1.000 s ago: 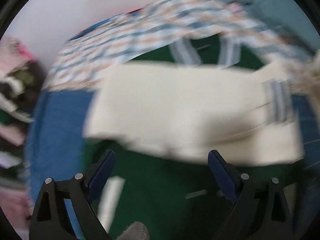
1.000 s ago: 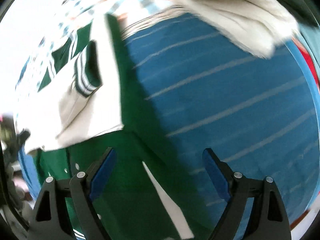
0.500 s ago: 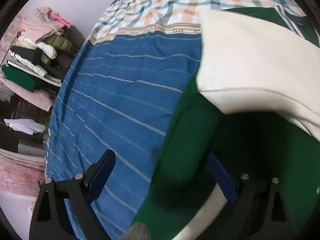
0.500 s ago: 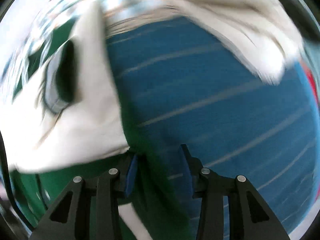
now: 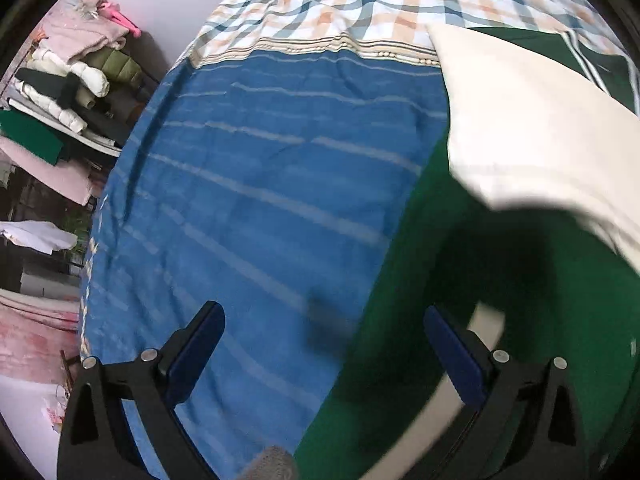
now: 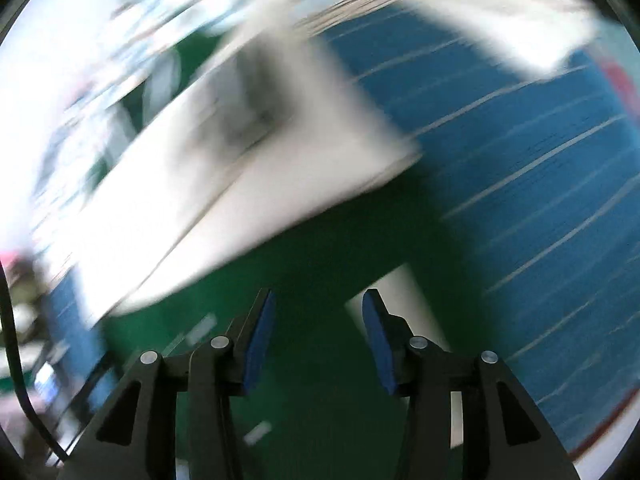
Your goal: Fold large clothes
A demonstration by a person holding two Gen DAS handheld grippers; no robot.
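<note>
- Bed with a blue striped sheet (image 5: 256, 184) across most of the left wrist view; same sheet (image 6: 532, 184) on the right side of the blurred right wrist view.
- Checked blanket (image 5: 360, 4) at the far end of the bed, blue, orange and white, its banded hem along the edge of the blue sheet.
- Green and cream garment (image 5: 472, 280) spread flat on the sheet, along the right side of the left wrist view; cream part (image 5: 528, 120) folded over the green, a green piece with white stripes further back by the blanket.
- Same garment (image 6: 320, 248) under the right gripper, green cloth near, cream part (image 6: 208, 184) up and to the left, badly smeared by motion.
- Pale fuzzy cloth (image 6: 516, 12) at the top right of the right wrist view, on the sheet, apart from the garment; too blurred to name.
- Shelves with piled clothes (image 5: 68, 80) at the left edge, beside the bed, against a pale wall.
- Left gripper (image 5: 322, 350) wide apart and opening, nothing between the blue pads; left pad over the sheet, right pad over the green cloth, straddling the garment's edge.
- Right gripper (image 6: 318, 334) partly apart and opening, above green cloth; pads not pressing on any cloth, a cream strip just beside the right pad.
</note>
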